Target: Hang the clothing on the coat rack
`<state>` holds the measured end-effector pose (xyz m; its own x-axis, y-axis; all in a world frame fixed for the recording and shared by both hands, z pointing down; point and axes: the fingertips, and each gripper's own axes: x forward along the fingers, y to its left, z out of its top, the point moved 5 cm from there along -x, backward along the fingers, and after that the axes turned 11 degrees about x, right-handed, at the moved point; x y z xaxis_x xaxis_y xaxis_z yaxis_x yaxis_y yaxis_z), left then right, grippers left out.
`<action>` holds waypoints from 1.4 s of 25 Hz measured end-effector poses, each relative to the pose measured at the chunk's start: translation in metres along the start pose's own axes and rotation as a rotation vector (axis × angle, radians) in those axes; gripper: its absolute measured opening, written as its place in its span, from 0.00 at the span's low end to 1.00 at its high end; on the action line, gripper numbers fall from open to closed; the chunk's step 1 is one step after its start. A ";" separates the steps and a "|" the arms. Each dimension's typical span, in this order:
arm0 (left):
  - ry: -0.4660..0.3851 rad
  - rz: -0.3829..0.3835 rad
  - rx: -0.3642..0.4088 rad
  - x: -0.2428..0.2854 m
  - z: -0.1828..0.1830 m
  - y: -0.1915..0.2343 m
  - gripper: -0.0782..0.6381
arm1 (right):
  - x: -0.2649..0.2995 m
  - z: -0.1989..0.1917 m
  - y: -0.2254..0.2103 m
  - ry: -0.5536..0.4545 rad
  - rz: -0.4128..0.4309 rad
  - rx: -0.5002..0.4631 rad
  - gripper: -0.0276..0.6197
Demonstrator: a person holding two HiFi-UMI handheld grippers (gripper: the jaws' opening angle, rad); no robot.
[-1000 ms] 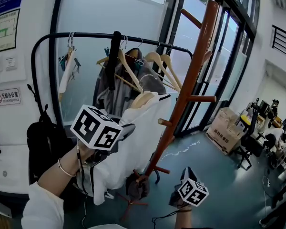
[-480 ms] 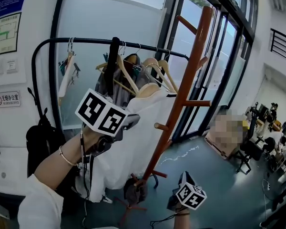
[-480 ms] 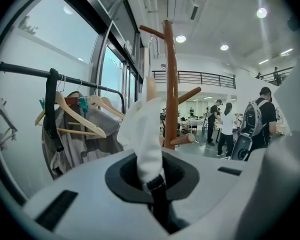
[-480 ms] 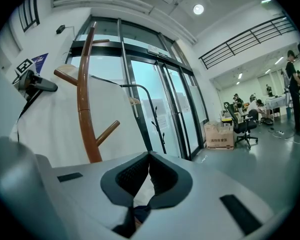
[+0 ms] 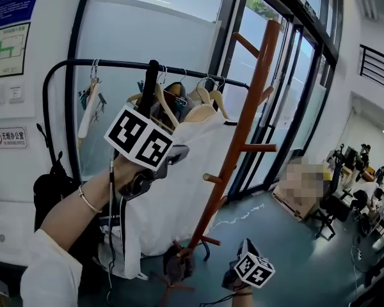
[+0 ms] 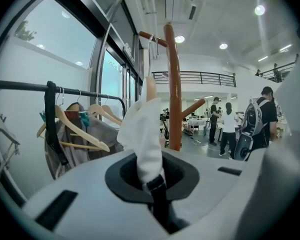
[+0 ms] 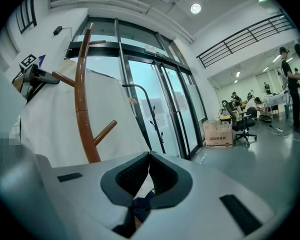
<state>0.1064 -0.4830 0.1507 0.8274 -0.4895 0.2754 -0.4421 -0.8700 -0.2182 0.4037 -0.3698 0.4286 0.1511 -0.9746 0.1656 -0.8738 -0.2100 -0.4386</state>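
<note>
In the head view the left gripper (image 5: 177, 152) is raised and pinches the white garment (image 5: 179, 197), which hangs below and beyond its tips with a wooden hanger (image 5: 201, 112) at the collar. The brown coat rack (image 5: 246, 117) stands just to its right. The right gripper (image 5: 238, 275) sits low, near the rack's foot. In the left gripper view the jaws are clamped on a fold of the white cloth, which rises straight ahead. The rack's post is just beyond, and a black clothes rail (image 6: 20, 86) is off to the left. In the right gripper view the jaws are pressed together with nothing between them. The rack and garment stand ahead to the left.
</note>
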 end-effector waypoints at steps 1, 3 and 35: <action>-0.001 0.002 0.011 0.000 0.005 0.000 0.14 | 0.000 0.000 0.000 0.001 0.001 0.000 0.08; -0.003 0.011 0.031 -0.002 0.015 0.000 0.14 | 0.000 -0.001 0.001 0.003 0.003 0.001 0.08; 0.056 0.082 0.131 0.011 0.127 0.020 0.14 | -0.016 -0.007 -0.043 0.015 -0.046 0.085 0.08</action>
<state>0.1506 -0.4988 0.0305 0.7683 -0.5641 0.3024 -0.4555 -0.8138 -0.3609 0.4360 -0.3450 0.4508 0.1831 -0.9625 0.2003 -0.8237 -0.2614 -0.5032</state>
